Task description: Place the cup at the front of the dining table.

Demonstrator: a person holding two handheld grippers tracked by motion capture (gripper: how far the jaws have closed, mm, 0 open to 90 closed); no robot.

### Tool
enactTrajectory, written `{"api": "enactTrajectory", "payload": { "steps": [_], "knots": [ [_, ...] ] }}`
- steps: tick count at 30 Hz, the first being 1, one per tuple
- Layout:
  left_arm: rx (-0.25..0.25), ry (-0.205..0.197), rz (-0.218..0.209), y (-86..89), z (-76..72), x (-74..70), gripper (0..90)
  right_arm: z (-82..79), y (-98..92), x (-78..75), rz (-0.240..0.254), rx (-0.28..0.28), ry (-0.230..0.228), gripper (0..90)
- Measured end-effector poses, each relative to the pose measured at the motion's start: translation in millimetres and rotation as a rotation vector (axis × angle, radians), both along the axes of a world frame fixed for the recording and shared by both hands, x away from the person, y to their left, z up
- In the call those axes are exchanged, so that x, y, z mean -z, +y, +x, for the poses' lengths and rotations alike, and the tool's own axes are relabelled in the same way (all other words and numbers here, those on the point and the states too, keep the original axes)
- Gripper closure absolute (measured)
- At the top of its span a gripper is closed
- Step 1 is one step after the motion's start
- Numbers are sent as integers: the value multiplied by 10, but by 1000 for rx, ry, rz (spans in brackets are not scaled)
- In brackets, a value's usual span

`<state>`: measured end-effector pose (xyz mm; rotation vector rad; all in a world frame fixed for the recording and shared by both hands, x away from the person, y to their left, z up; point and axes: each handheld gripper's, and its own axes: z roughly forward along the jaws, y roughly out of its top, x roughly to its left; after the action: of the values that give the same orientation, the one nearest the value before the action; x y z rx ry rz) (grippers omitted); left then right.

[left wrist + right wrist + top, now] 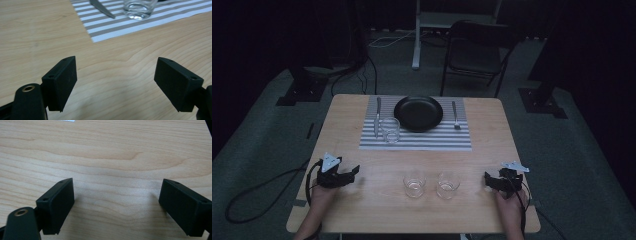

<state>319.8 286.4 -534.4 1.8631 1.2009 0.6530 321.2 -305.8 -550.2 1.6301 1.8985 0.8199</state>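
Wood-grain table (362, 210) fills the lower centre of the high view. My left gripper (353, 173) sits at lower left, jaws spread wide on nothing; my right gripper (488, 178) at lower right, likewise spread and empty. Two glasses (414, 184) stand between them. Striped placemat (432, 140) at upper centre carries black plate (418, 113), knife (377, 116), fork (455, 115), third glass (390, 130). No legible writing.
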Motion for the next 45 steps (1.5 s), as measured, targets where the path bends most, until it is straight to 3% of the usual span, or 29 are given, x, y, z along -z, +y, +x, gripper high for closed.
{"api": "enactTrajectory", "payload": {
  "steps": [26, 36, 45],
  "knots": [
    [-119, 29, -14, 507, -414, 33, 192, -3, 2, 0, 2, 2, 0, 125],
    [-200, 58, -2, 590, -544, 54, 192, -5, 3, -1, 3, 3, 1, 125],
    [-224, 84, -2, 633, -665, 52, 192, -5, 3, -1, 3, 2, 1, 125]
  ]
}}
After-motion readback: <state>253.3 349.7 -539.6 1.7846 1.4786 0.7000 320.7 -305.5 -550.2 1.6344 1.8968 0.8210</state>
